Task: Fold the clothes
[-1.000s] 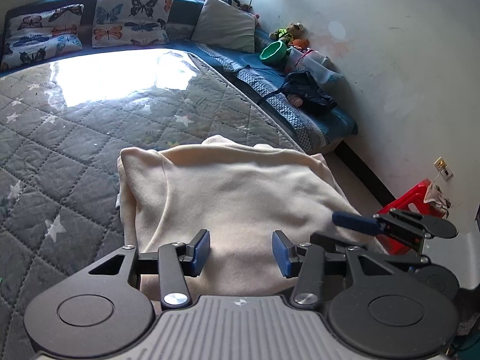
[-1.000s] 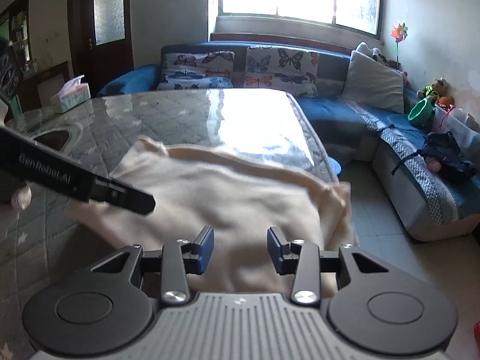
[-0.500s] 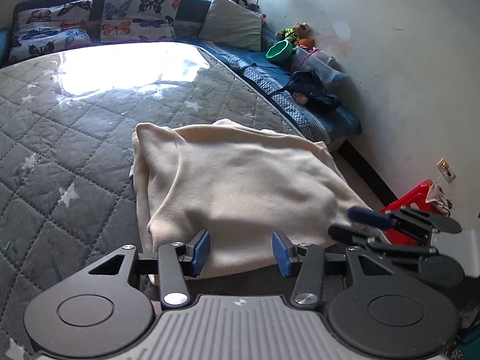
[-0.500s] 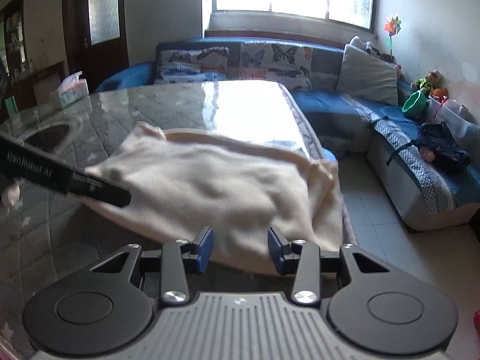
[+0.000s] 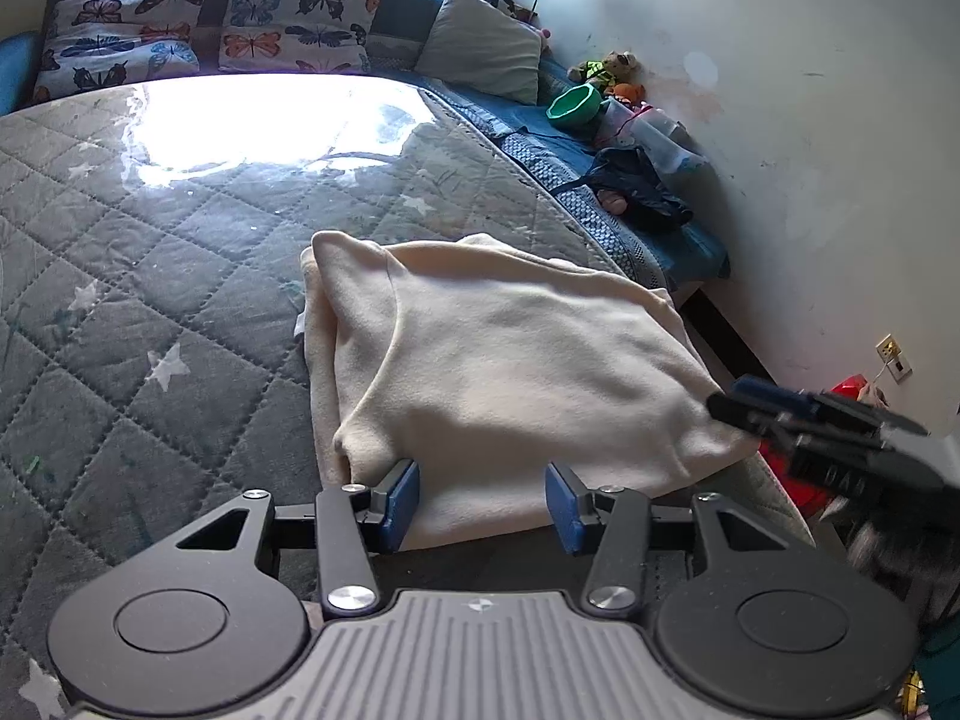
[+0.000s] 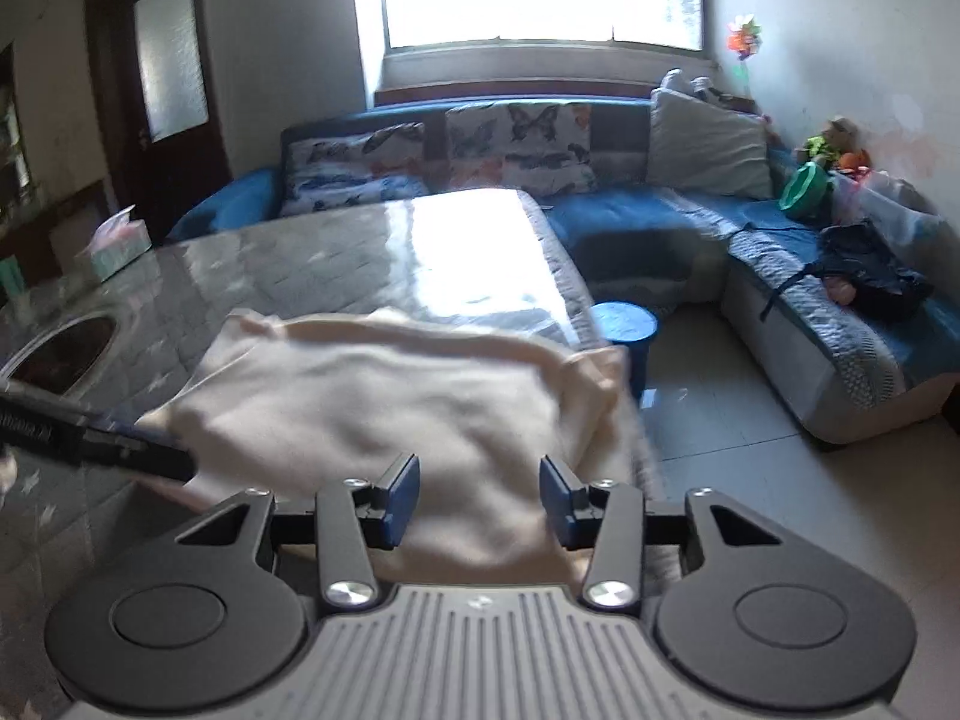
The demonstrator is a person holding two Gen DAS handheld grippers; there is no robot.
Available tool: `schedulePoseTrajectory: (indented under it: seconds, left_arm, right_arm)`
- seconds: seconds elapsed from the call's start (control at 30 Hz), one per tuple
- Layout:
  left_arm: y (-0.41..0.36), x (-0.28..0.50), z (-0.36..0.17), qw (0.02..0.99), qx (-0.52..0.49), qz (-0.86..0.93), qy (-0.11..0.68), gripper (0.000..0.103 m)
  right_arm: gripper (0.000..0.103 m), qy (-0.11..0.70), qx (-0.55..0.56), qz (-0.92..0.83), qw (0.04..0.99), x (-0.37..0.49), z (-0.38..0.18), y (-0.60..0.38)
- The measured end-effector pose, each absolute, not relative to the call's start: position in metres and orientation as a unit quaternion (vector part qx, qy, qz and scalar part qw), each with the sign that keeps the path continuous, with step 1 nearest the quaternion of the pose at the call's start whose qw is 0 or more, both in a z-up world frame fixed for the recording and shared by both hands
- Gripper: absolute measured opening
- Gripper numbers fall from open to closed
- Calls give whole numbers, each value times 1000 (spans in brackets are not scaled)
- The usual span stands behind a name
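Cream garment (image 5: 510, 360) (folded) on quilt (image 5: 150, 276)

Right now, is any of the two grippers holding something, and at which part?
Nothing is held. The left gripper and the right gripper both have open jaws at the near edge of the folded cream garment.

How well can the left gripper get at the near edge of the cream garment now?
Probably yes. The left gripper is open, and the near edge of the cream garment lies just ahead of its fingertips on the quilted surface, with nothing between. The right gripper is off to the side.
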State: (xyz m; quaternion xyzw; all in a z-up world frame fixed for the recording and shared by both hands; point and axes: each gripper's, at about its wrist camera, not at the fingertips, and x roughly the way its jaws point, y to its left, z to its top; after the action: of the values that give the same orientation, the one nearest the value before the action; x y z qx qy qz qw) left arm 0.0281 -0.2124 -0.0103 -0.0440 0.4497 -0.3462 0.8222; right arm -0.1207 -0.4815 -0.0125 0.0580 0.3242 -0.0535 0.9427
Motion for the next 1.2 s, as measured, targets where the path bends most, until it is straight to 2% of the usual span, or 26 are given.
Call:
schedulePoseTrajectory:
  seconds: [0.1,0.2,0.3,0.6,0.97,1.0,1.1,1.2]
  left_arm:
    - [-213,28,-10,822,-44,-346,450,50]
    - [-214,28,-10,823,-42,-346,449,51]
    - [-214,28,-10,823,-42,-345,449,51]
    - [-215,29,-10,822,-41,-345,451,53]
    - [-217,29,-11,822,-42,-344,452,55]
    - [-217,28,-11,822,-41,-344,452,55]
    - [-217,28,-11,822,-41,-344,452,55]
    - [-217,28,-10,822,-40,-344,452,55]
  right_arm:
    - [28,328,74,-80,938,-118,-13,-503]
    - [25,344,74,-97,931,-114,-21,-516]
    - [22,356,64,-84,928,-110,-28,-513]
    - [22,327,82,-63,939,-114,-26,-503]
    - [22,319,219,-17,922,-106,-47,-543]
    - [20,316,227,-13,921,-107,-48,-545]
    - [7,307,246,-5,919,-109,-50,-548]
    - [4,305,219,-14,927,-110,-46,-541]
